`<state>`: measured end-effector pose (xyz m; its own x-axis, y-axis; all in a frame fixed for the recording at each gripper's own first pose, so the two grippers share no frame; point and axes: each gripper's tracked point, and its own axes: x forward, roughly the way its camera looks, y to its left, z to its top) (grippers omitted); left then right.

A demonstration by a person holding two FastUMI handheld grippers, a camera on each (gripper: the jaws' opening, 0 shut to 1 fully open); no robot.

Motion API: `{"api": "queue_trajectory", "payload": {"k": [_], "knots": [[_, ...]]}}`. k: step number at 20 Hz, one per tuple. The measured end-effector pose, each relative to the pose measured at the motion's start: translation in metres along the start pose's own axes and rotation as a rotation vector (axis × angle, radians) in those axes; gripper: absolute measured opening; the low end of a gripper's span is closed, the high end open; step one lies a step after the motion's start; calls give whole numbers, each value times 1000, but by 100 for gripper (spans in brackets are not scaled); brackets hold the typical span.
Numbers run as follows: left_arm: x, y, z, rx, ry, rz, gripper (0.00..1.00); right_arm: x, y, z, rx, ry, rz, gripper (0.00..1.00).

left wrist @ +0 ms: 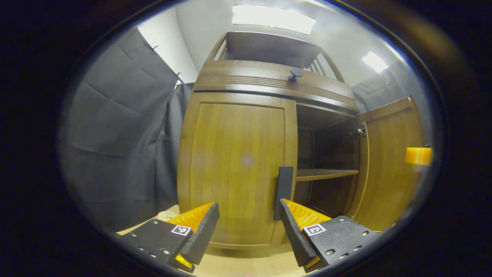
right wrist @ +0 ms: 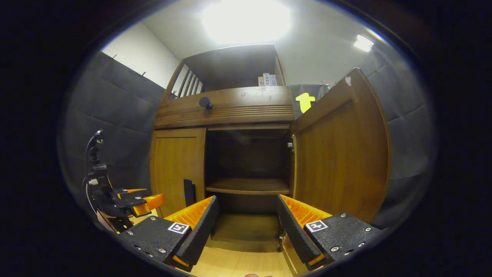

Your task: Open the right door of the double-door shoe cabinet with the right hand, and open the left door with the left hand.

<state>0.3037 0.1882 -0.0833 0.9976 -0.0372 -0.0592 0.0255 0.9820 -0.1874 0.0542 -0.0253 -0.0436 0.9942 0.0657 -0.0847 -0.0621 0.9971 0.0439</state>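
Wooden cabinet [left wrist: 269, 80] right in front of us. Its right door [right wrist: 340, 154] is swung wide, so we see the dark inside and one shelf [right wrist: 248, 186]. The left door [left wrist: 236, 169] is shut, with its dark handle [left wrist: 284, 186] along the inner edge. Our left gripper [left wrist: 249, 213] has its fingers spread apart just short of that handle, nothing between them. Our right gripper [right wrist: 248, 209] is spread too, facing the open bay. A round knob [left wrist: 295, 73] sticks out of the band above both doors. Grey cloth [left wrist: 119, 127] hangs on the left side.

The shoe cabinet [left wrist: 246, 161] stands directly on the pale wooden floor [right wrist: 238, 265]
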Motion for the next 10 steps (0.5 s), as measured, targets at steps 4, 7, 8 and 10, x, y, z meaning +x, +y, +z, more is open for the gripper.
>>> {"api": "queue_trajectory", "payload": {"k": [4,7,8,10], "knots": [[21,-24,2,-3,-6,-39,93,32,-1,-5,-25,15,-6,94],[39,-37,1,0,-15,-56,92,34,1,-11,-29,19,9,94],[43,-39,0,-4,-14,-59,92,36,0,-12,-31,24,10,94],[52,-43,-5,-9,-3,-62,92,43,-1,-16,-39,37,9,94]]}}
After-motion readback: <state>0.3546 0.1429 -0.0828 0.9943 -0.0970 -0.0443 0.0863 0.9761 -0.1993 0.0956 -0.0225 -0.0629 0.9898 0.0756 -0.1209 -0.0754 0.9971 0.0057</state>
